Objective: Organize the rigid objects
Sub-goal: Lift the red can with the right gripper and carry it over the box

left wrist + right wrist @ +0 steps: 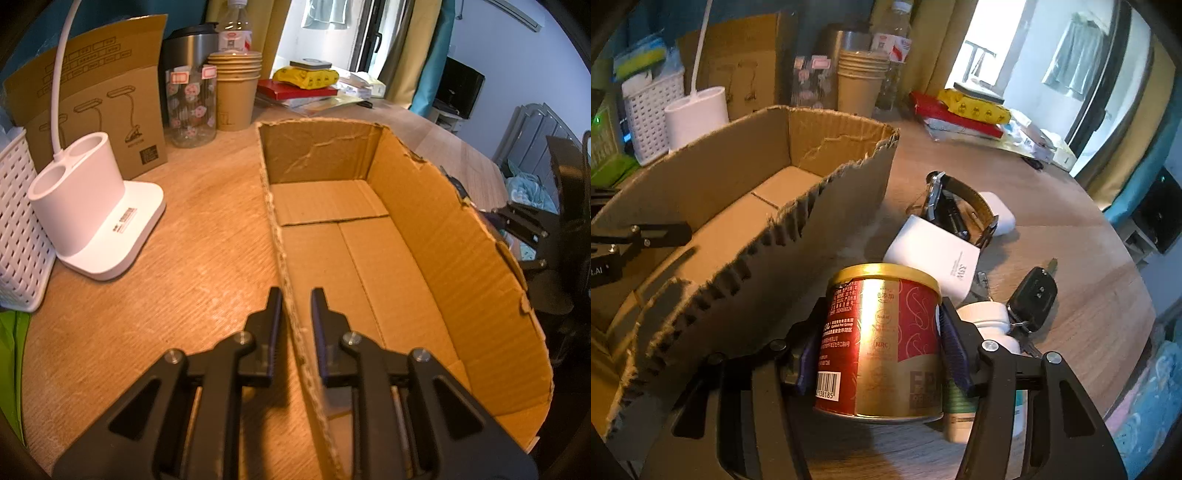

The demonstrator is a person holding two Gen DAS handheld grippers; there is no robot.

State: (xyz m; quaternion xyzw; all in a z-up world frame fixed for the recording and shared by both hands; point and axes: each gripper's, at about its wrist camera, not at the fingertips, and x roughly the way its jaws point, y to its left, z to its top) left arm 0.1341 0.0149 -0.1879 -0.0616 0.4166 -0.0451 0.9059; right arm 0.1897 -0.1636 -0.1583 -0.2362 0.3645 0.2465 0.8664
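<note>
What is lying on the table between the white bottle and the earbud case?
In the right wrist view, a white card box and a watch lie between the white bottle and the earbud case.

Left hand-held gripper (295, 295) clamped on cardboard box (443, 236) wall, white lamp base (96, 221) beside, wooden table (177, 273)

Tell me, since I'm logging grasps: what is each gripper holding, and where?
Left gripper pinches the cardboard box by its near side wall. Right gripper clamps the red-gold can across its sides.
</note>
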